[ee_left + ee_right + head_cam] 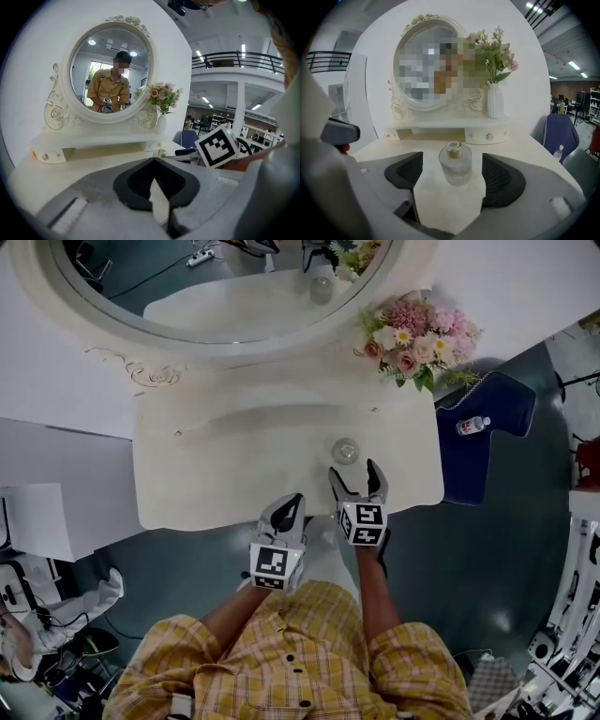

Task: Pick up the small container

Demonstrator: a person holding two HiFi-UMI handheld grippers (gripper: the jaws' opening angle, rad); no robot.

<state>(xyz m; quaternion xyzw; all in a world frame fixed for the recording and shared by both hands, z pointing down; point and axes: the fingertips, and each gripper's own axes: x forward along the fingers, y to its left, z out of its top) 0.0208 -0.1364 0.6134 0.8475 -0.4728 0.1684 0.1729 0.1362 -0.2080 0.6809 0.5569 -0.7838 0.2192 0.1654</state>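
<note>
Both grippers held forward, the left closed, the right open

The left gripper [292,502] is held low and close to the body, its jaws together at the tips and its marker cube [273,565] facing up. The right gripper [354,474] reaches further forward on a bare, nearly straight forearm [372,587]. Its jaws stand wide apart on either side of the small container [455,165], with neither pad touching it. Yellow checked sleeves [211,643] cover both upper arms.
</note>
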